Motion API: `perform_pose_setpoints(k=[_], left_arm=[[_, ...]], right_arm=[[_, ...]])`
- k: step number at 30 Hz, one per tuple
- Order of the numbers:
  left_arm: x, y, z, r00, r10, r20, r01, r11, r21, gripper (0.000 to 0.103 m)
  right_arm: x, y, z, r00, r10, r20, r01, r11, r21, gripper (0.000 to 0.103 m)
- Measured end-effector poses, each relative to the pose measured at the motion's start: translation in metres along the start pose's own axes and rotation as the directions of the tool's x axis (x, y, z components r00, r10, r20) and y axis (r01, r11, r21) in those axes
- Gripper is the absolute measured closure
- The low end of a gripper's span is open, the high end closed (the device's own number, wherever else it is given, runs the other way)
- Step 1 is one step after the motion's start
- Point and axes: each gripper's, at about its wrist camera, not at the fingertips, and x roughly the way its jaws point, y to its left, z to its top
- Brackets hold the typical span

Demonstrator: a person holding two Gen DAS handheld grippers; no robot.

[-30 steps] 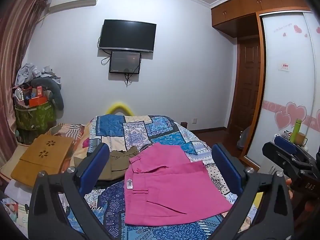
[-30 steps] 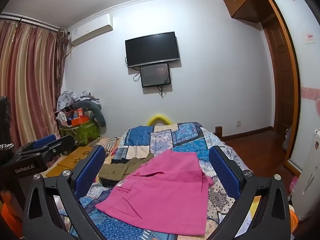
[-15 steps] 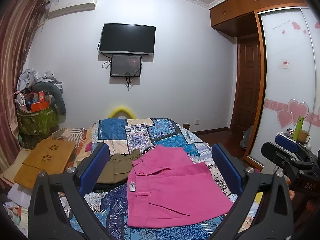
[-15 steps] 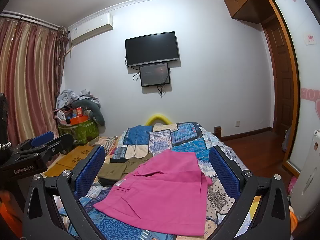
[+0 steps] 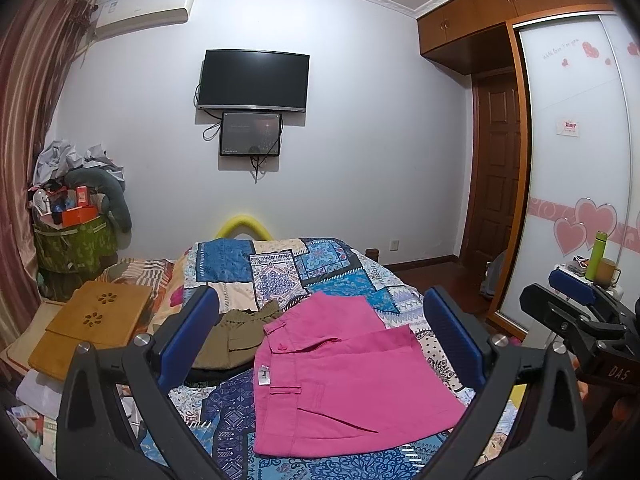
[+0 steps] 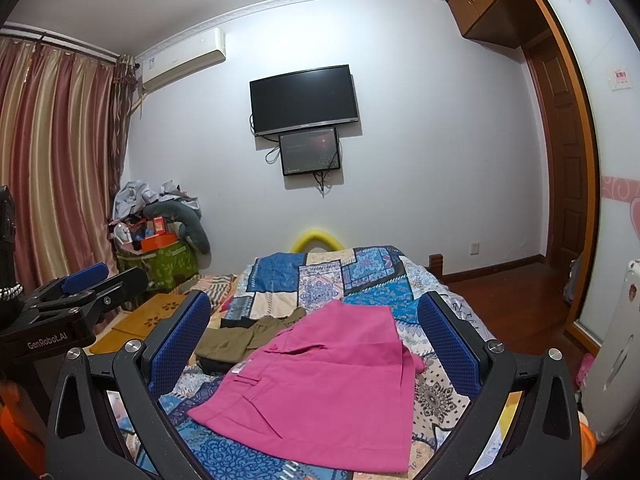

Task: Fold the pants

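Pink pants (image 5: 344, 376) lie folded into a compact rectangle on the patterned bedspread (image 5: 280, 268), waistband to the left. They also show in the right wrist view (image 6: 324, 388). My left gripper (image 5: 320, 332) is open and empty, held above and in front of the pants. My right gripper (image 6: 314, 332) is open and empty, also held above them. The right gripper shows at the right edge of the left wrist view (image 5: 576, 312); the left gripper shows at the left of the right wrist view (image 6: 76, 292).
Olive-green pants (image 5: 236, 332) lie bunched left of the pink ones. A brown wooden lap tray (image 5: 92, 324) sits at the bed's left. A green bin (image 5: 76, 248) piled with clutter stands by the curtains. A wardrobe (image 5: 576, 160) and door are on the right.
Both grippers have risen and tilted up slightly, so the pants sit lower in view. The pants have not moved. Both jaws stay open.
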Motion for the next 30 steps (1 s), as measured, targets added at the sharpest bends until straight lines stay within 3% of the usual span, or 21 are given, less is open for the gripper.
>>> perform_pose_setpoints(k=[30], left_arm=[[0.0009, -0.0047, -0.0021, 1.0, -0.002, 0.001, 0.002, 1.0, 0.009, 0.0]], right_arm=[[-0.0016, 0.0002, 0.0034, 1.0, 0.001, 0.0, -0.001, 1.0, 0.001, 0.0]])
